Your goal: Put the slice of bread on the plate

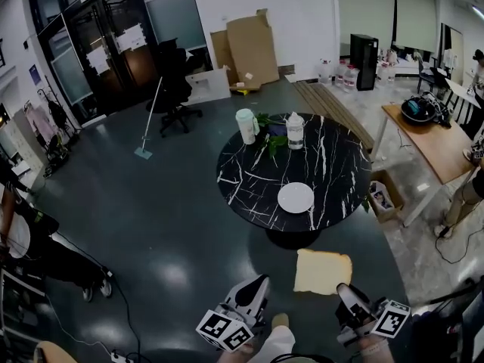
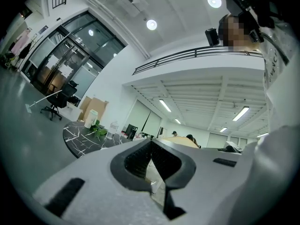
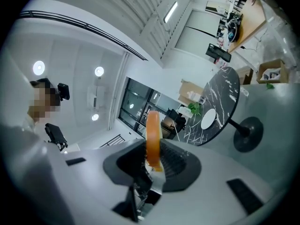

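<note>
A pale slice of bread (image 1: pixel 323 271) hangs flat in the air over the dark floor, just short of the round black marble table (image 1: pixel 333 165). My right gripper (image 1: pixel 344 292) is shut on its near right corner. In the right gripper view the bread (image 3: pixel 153 135) stands edge-on between the pads, with the right gripper (image 3: pixel 153 161) closed on it. An empty white plate (image 1: pixel 295 197) lies near the table's front edge, also seen as the plate (image 3: pixel 208 118) farther off. My left gripper (image 1: pixel 255 287) is shut and holds nothing, to the left of the bread; the left gripper (image 2: pixel 151 150) points level toward the table (image 2: pixel 79 137).
On the table's far side stand a white cup (image 1: pixel 246 125), a clear bottle (image 1: pixel 295 131) and a green plant (image 1: pixel 271 138). A wooden desk (image 1: pixel 431 138) and an open box (image 1: pixel 382 197) are to the right. An office chair (image 1: pixel 175 89) and cardboard sheets (image 1: pixel 246 51) stand beyond.
</note>
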The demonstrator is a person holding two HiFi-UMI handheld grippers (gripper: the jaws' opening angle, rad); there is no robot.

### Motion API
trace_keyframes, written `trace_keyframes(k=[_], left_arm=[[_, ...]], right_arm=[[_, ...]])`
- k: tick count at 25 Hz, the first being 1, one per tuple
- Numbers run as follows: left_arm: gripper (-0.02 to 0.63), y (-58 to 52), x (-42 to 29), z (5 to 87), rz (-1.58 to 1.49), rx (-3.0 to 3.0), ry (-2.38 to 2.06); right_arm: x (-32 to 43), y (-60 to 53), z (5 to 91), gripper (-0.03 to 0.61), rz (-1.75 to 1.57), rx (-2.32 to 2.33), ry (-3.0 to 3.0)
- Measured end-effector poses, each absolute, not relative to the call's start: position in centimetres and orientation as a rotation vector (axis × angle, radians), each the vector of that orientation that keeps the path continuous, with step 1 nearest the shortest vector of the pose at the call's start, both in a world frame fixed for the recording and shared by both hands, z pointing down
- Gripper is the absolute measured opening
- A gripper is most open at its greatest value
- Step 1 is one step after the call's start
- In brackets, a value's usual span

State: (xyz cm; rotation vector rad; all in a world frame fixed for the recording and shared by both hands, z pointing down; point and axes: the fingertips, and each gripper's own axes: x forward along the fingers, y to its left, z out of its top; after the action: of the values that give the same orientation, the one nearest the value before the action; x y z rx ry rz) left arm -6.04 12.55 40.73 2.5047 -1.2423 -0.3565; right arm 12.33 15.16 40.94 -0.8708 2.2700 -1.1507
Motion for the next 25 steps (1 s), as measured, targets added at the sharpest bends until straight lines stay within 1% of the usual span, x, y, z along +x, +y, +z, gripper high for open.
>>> trace_keyframes(k=[18, 25], left_arm=[[0.008, -1.0, -8.0, 41.4, -0.38, 2.512, -1.141], [0.008, -2.9, -8.3, 42.5, -0.37, 2.492, -1.135]], right_arm=[[9.9, 3.5, 40.9, 0.084, -1.143, -0.932, 2.269], [8.9, 1.5, 41.9, 0.084, -1.198, -0.912, 2.279]])
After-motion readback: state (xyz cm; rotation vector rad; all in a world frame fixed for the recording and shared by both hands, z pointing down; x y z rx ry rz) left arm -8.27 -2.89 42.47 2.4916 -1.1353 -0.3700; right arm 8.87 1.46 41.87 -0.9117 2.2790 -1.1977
